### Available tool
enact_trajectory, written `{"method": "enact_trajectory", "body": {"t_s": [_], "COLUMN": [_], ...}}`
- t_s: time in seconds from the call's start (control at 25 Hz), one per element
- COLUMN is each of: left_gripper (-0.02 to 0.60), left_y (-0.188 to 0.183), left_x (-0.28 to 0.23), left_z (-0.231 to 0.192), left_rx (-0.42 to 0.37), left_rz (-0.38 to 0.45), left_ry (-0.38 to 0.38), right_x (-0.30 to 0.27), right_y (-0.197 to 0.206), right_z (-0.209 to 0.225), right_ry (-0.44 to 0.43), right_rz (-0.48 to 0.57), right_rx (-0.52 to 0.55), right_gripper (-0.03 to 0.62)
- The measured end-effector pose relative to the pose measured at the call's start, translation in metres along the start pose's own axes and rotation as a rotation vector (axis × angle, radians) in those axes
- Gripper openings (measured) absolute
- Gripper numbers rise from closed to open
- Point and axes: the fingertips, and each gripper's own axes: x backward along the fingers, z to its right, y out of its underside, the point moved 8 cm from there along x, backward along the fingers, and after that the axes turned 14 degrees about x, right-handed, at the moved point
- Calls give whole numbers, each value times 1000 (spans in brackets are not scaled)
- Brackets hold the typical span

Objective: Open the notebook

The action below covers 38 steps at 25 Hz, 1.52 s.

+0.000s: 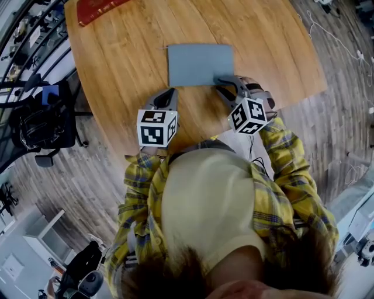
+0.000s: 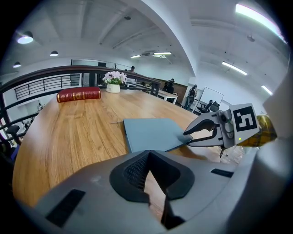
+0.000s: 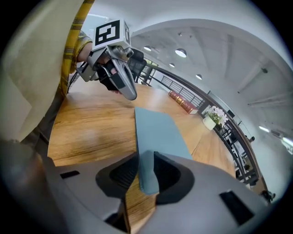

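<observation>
A grey-blue notebook [image 1: 200, 64] lies closed on the wooden table [image 1: 128, 64]. My right gripper [image 1: 221, 82] is at its near right corner. In the right gripper view the right gripper [image 3: 146, 176] is shut on that corner of the notebook [image 3: 158, 130], which sits slightly raised between the pads. The left gripper view shows the notebook [image 2: 151, 132] with the right gripper [image 2: 187, 134] pinching its corner. My left gripper [image 1: 170, 92] hovers just short of the notebook's near left side. The left gripper [image 2: 151, 176] is shut with nothing in it.
A red book [image 1: 99, 9] lies at the table's far left edge, with a white flower pot [image 2: 113, 84] beyond it. A black office chair [image 1: 41, 125] stands left of the table. The table's near edge runs just behind both grippers.
</observation>
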Motion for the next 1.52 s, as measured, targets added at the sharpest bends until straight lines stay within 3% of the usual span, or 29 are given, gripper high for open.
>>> {"method": "enact_trajectory", "body": {"t_s": [0.96, 1.52], "left_gripper": [9, 9], "left_y": [7, 6], "left_x": [-4, -4], "left_z": [-10, -14], "left_rx": [27, 32], "left_rz": [10, 9], "left_ry": [-11, -1], "right_x": [-13, -14], "right_y": [-7, -10], "right_z": [-11, -18], "right_ry": [75, 187], "right_rz": [-54, -98], "right_rx": [185, 284], "right_gripper": [149, 152]}}
